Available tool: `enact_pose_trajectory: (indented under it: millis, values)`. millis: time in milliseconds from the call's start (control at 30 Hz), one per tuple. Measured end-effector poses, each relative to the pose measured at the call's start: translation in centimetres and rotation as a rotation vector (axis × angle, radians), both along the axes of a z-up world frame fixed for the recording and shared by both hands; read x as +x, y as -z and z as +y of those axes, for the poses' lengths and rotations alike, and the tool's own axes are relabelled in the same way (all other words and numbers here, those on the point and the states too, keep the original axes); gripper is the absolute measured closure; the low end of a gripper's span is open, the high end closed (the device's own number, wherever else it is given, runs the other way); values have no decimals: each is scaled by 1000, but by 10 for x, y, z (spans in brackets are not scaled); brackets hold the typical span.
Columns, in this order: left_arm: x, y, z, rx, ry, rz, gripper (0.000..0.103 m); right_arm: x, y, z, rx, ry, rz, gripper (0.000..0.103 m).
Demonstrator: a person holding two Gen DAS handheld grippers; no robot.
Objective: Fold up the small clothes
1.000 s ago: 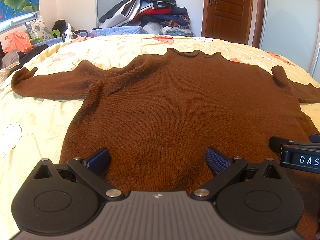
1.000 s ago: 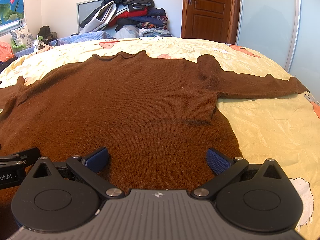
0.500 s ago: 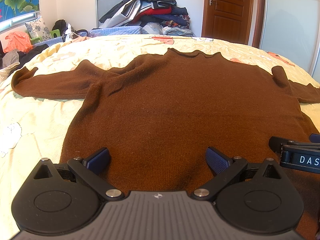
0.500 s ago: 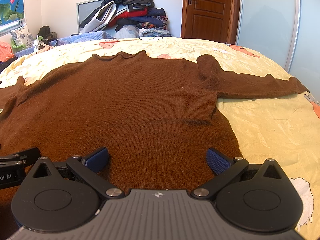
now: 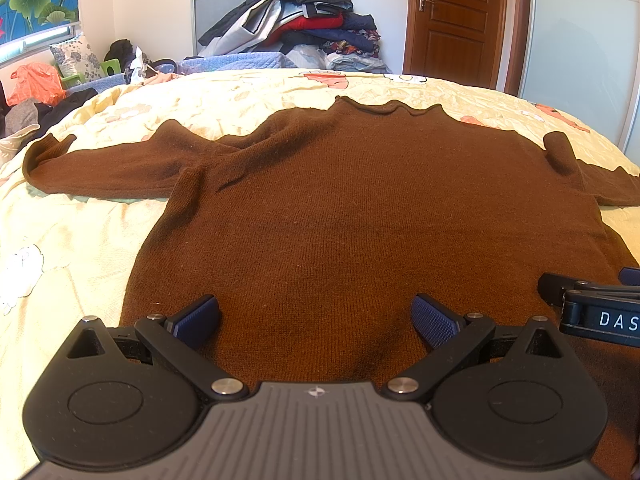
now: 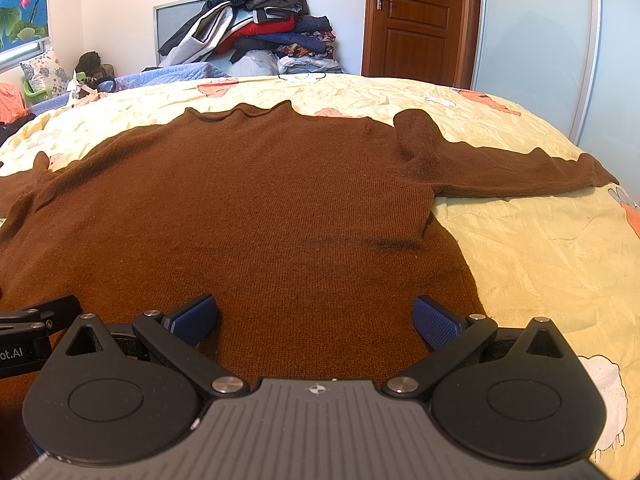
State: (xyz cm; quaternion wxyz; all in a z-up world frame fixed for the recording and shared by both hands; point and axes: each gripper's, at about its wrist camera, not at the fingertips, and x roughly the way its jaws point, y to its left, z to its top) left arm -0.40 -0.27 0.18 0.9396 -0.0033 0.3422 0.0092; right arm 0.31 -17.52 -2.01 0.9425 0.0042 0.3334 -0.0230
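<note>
A brown knit sweater (image 5: pixel 360 208) lies flat on the yellow bedspread (image 5: pixel 80 248), collar away from me, both sleeves spread out sideways. It also shows in the right wrist view (image 6: pixel 260 208). My left gripper (image 5: pixel 316 318) is open and empty over the hem, left of middle. My right gripper (image 6: pixel 314 316) is open and empty over the hem toward the sweater's right side. Each gripper shows at the edge of the other's view: the right one (image 5: pixel 592 304) and the left one (image 6: pixel 32 320).
A heap of clothes (image 5: pixel 296 20) is piled at the far end of the bed. A wooden door (image 5: pixel 456 20) and a sliding wardrobe panel (image 6: pixel 536 40) stand behind. An orange bag (image 5: pixel 36 82) and clutter lie far left. The bed edge curves off at right (image 6: pixel 580 240).
</note>
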Motion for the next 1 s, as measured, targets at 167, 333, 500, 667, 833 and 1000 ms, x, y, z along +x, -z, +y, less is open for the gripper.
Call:
enact_pose_trajectory:
  millis: [167,333,500,667,833,1000]
  values:
    - [0,0,0,-1,0,0,0,4,-5,-9,29,-72,56,0]
    - [1,0,0,-4,1,-1,0,-4,-53,-85,331,-65,-116,0]
    - [1,0,-1,-5,3,-2,0,7,-84,-214,478,116,-293,0]
    - [2,0,-1,-5,2,-2,0,41,-59,-371,811,446,-241,1]
    - [3,0,-3,-2,2,-2,0,77,-32,-445,830,604,-221,13]
    - [3,0,-2,-3,3,-2,0,117,-6,-477,871,643,-167,38]
